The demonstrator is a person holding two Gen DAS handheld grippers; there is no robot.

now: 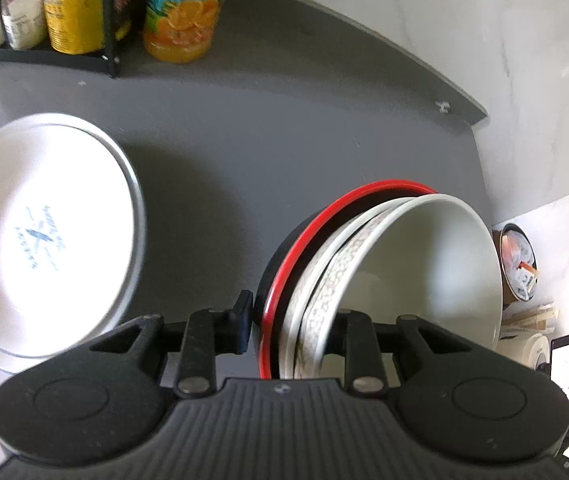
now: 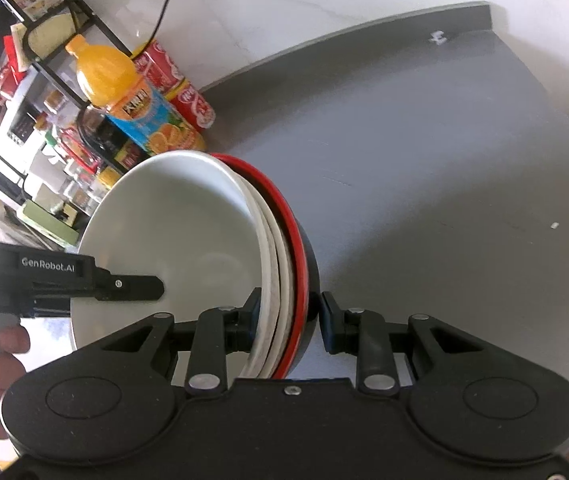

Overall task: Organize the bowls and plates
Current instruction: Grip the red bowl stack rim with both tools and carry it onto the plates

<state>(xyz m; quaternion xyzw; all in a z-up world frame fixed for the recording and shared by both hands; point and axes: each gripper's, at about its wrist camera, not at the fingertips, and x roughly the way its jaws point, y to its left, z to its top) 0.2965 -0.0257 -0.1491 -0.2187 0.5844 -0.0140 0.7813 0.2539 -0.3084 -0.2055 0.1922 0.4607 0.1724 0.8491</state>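
While the left gripper clamps one nested stack of three bowls between its fingers, a single white plate lies left of them. From the right wrist, the right gripper pinches the same stack's rims, fingers narrowly apart.

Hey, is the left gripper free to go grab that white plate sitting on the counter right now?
Probably not yet. The left gripper is shut on the stack of nested bowls, shared with the right gripper. The white plate lies unobstructed on the counter beside it.
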